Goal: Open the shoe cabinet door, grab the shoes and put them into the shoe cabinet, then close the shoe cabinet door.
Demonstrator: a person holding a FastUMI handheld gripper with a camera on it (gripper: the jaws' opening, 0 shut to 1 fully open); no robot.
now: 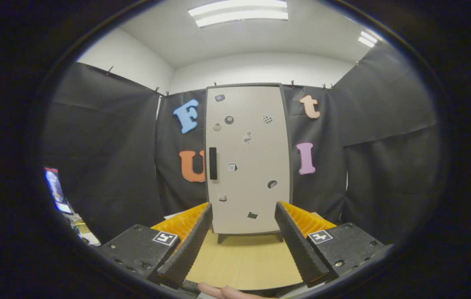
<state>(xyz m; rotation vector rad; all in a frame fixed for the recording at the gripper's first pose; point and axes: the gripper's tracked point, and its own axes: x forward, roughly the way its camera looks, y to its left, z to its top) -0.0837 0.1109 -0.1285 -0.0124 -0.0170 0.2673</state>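
A tall light-grey shoe cabinet [247, 160] stands upright on short legs at the far end of a wooden tabletop [241, 257]. Its door is shut, with a dark vertical handle [213, 163] near the left edge and several small stickers scattered on the front. My gripper [243, 214] is open, its two fingers spread wide with nothing between them. The cabinet stands well beyond the fingertips, framed between them. A fingertip of the person's hand [225, 292] shows just below the fingers.
Black cloth walls close the booth behind and beside the cabinet. A small lit screen [56, 189] and some clutter [79, 228] sit off to the left of the table. The bare wooden surface stretches from my fingers to the cabinet's feet.
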